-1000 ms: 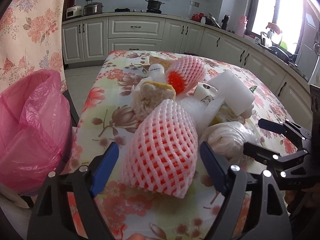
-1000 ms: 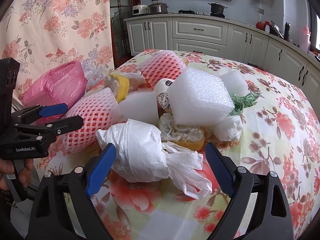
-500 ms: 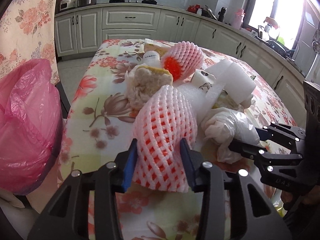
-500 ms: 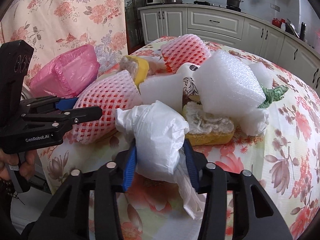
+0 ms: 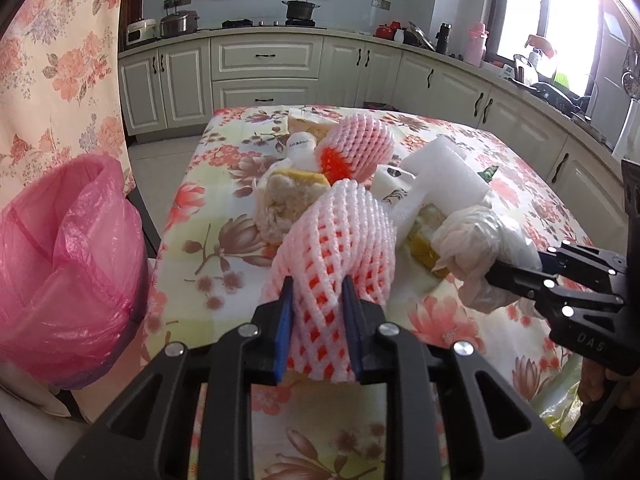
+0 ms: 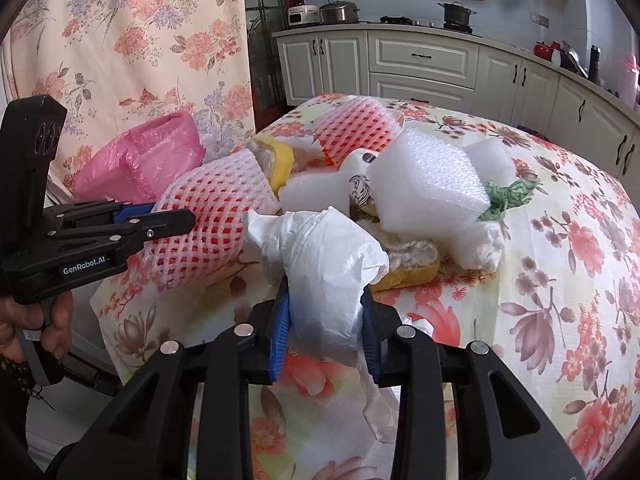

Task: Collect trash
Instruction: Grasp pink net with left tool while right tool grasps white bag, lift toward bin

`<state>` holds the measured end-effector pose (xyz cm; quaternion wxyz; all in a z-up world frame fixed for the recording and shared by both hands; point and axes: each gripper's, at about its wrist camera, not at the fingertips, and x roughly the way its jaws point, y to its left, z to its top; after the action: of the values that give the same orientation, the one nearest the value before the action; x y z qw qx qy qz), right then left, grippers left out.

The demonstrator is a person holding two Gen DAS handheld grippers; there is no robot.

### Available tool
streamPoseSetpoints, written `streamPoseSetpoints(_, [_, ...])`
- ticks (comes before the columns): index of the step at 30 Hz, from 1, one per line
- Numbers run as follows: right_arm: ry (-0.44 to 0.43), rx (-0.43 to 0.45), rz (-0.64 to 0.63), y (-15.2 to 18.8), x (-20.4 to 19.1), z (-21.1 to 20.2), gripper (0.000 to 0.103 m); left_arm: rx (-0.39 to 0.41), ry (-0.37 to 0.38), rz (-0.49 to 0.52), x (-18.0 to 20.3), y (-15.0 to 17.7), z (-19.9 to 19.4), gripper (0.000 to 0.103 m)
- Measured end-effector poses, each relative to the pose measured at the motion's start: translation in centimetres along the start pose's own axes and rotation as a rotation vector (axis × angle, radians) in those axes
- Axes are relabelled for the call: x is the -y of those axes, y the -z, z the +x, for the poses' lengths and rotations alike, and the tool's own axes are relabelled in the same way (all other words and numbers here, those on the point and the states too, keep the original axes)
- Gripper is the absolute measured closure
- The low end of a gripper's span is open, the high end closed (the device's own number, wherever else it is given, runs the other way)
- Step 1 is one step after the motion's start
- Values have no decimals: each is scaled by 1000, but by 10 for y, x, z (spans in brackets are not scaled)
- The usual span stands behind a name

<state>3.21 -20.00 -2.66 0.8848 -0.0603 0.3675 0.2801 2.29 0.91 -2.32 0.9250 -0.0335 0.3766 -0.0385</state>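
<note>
My left gripper [image 5: 316,300] is shut on a pink foam fruit net [image 5: 340,248], squeezing its near end just above the floral tablecloth [image 5: 200,240]. In the right wrist view that net [image 6: 212,216] shows at the left, with the left gripper [image 6: 172,216] clamped on it. My right gripper [image 6: 324,312] is shut on a crumpled white plastic bag [image 6: 328,264], also seen as a white bag [image 5: 480,240] in the left wrist view. A bin lined with a pink bag [image 5: 68,260] stands left of the table, the same pink bag [image 6: 140,160] showing in the right wrist view.
A pile of trash lies behind: a second foam net [image 5: 360,140], white foam blocks [image 6: 424,180], yellow sponge-like pieces [image 6: 408,268], a small white bottle [image 5: 300,148], green scrap [image 6: 512,196]. Kitchen cabinets [image 5: 264,76] ring the room. A floral curtain [image 6: 120,40] hangs at left.
Both grippers went from wide open to shut, the left on the foam net, the right on the white bag. The net and bag now sit a little higher and squeezed.
</note>
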Motion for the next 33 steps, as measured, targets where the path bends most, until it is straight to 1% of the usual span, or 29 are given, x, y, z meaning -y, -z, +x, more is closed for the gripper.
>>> streamPoseSetpoints(2, [14,28,11,-6,3,-9,71,25,7,-3,4,-5,-7,81])
streamPoseSetpoints(7, [31,84,37,-25,9,-28,71,67,-7,16,15,-16,-21,81])
streamPoseSetpoints(10, [34,113,44,-39,9,-36,71,100,-24,9,12,-24,-33,81])
streamPoseSetpoints(15, [21,147,32,-63,1,-39,71,175,-96,-17,-4,-40,-60,81])
streamPoseSetpoints(17, [1,159,22,-76,-5,-38,71,203,-130,-32,-17,-45,-73,81])
streamPoseSetpoints(19, [-26,168,7,-90,-14,-36,71,218,-180,-44,-32,-51,-83,81])
streamPoseSetpoints(24, [-100,195,-50,-132,-48,-25,71,244,-303,-133,-87,-60,-107,81])
streamPoseSetpoints(28, [-166,194,-93,-163,-85,-8,70,257,-390,-200,-130,-61,-125,81])
streamPoseSetpoints(33, [-235,173,-157,-192,-142,23,70,262,-467,-271,-172,-59,-142,81])
